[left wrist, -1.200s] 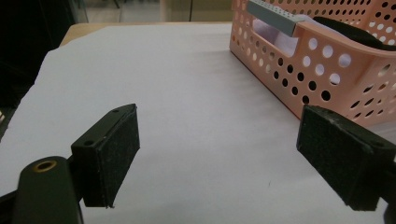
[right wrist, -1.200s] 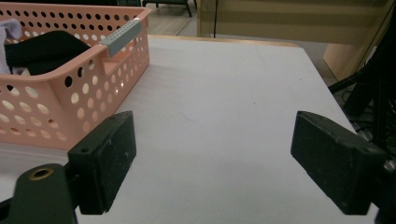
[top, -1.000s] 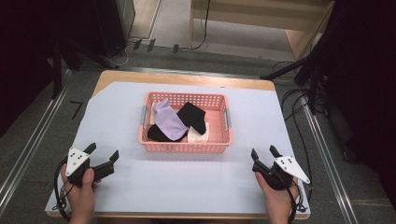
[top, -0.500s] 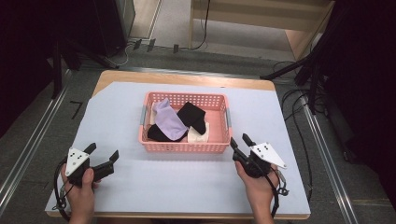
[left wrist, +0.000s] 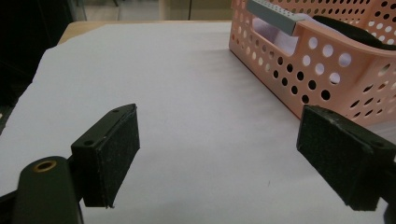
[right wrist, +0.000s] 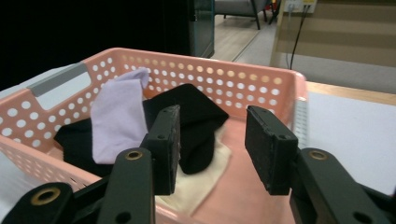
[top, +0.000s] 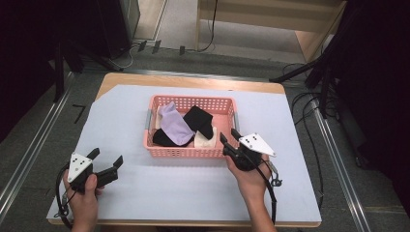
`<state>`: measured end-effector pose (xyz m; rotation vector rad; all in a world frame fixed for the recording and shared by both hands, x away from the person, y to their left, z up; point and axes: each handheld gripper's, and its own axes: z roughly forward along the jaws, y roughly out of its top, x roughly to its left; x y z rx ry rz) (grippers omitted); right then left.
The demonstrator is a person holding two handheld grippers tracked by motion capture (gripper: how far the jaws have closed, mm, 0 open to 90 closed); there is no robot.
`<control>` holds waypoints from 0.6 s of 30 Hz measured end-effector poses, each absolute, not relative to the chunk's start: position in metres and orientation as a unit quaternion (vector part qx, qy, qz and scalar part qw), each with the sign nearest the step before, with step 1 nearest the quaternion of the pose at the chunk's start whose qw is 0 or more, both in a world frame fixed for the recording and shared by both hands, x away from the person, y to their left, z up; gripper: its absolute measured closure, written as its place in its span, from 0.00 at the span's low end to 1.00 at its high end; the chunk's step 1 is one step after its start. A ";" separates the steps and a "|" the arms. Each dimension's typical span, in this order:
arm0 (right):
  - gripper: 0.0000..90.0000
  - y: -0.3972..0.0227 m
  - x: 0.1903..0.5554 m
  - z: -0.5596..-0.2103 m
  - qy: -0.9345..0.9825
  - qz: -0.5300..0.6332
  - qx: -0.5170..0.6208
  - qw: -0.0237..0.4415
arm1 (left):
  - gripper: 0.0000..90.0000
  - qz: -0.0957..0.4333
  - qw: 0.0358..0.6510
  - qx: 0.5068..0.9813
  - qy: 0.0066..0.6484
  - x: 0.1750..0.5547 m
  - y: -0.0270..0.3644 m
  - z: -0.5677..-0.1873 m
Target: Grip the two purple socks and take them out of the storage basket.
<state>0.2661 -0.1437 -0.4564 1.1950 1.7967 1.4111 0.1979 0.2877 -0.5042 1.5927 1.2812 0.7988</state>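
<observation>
A pink perforated basket [top: 159, 102] stands mid-table and holds a lilac sock [top: 175, 124], black socks [top: 199, 119] and a cream sock [top: 205, 139]. My right gripper [top: 229, 136] hovers at the basket's near right corner, pointing into it. Its jaws have just been closing; they stand partly apart with nothing between the pads. In the right gripper view the black sock [right wrist: 198, 114] and cream sock [right wrist: 205, 179] lie just beyond the gripper [right wrist: 212, 144]. My left gripper [top: 105, 156] rests near the front left, wide open and empty [left wrist: 233, 158], with the basket wall [left wrist: 327, 70] to its right.
White paper [top: 125, 111] covers the wooden table [top: 193, 79]. The basket has grey handles [right wrist: 58, 78] at its ends. Cables [top: 309, 106] and metal rails [top: 338, 159] run on the floor beside the table. Bare paper lies left and right of the basket.
My right gripper has moved left and forward from the table's front right up to the basket's near right corner, and its jaws have narrowed. The left gripper has stayed put.
</observation>
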 end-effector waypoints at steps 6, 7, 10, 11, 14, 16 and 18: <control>0.66 -0.121 0.279 -0.453 0.677 0.527 0.441 0.262 | 0.16 0.322 0.456 0.647 0.520 0.198 0.288 -0.504; 0.66 -0.118 0.282 -0.453 0.680 0.525 0.441 0.260 | 0.16 0.323 0.457 0.646 0.520 0.198 0.288 -0.504; 0.67 -0.107 0.289 -0.453 0.687 0.521 0.439 0.255 | 0.16 0.322 0.457 0.646 0.520 0.198 0.288 -0.504; 0.67 -0.104 0.291 -0.453 0.688 0.519 0.439 0.254 | 0.16 0.322 0.456 0.646 0.520 0.198 0.288 -0.504; 0.67 -0.095 0.296 -0.454 0.695 0.515 0.435 0.249 | 0.16 0.322 0.457 0.646 0.521 0.198 0.288 -0.504; 0.67 -0.089 0.300 -0.454 0.698 0.514 0.434 0.245 | 0.16 0.321 0.457 0.646 0.521 0.198 0.288 -0.504; 0.67 -0.085 0.304 -0.454 0.701 0.511 0.435 0.242 | 0.16 0.321 0.457 0.645 0.521 0.199 0.288 -0.504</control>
